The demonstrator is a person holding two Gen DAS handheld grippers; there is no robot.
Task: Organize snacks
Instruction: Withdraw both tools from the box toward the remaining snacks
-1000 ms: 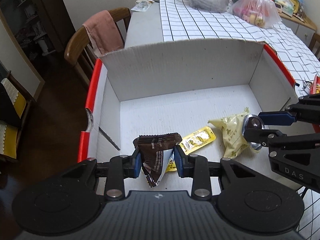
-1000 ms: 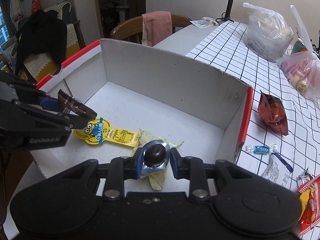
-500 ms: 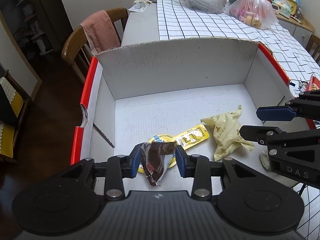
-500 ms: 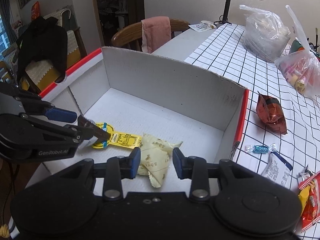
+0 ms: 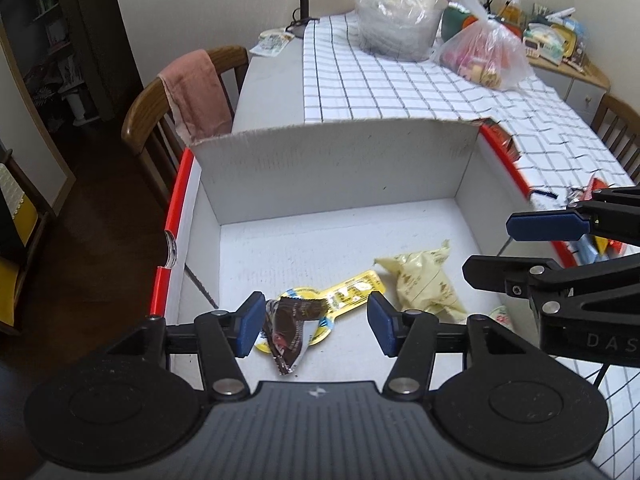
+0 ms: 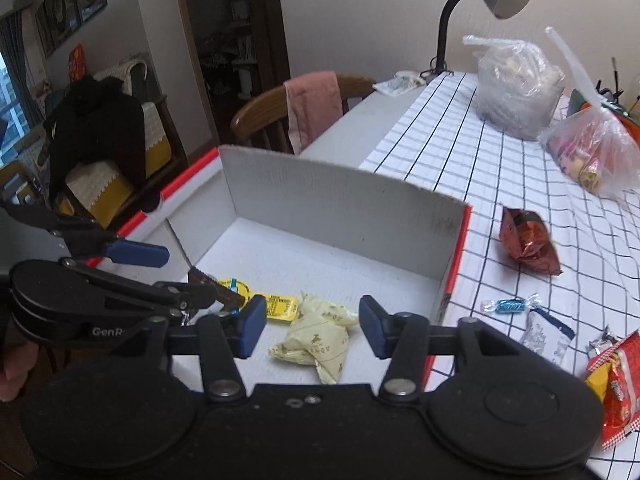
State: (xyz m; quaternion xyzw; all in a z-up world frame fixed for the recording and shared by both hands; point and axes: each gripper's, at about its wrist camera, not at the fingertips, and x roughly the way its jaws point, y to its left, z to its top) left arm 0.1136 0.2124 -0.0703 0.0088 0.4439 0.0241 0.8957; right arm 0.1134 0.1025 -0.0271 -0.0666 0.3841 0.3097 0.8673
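Left wrist view shows the left gripper [image 5: 316,324] spread, its jaws having just been opening; the brown wrapper [image 5: 290,332] leans against the left pad, the right pad clear of it, above the yellow packet [image 5: 348,292] on the box [image 5: 336,168] floor. Right wrist view shows the right gripper [image 6: 312,330] spread too, jaws having just been opening, nothing pinched, with the cream pouch [image 6: 316,334] lying in the box beneath. More snacks sit on the counter [image 6: 460,152] beside the box
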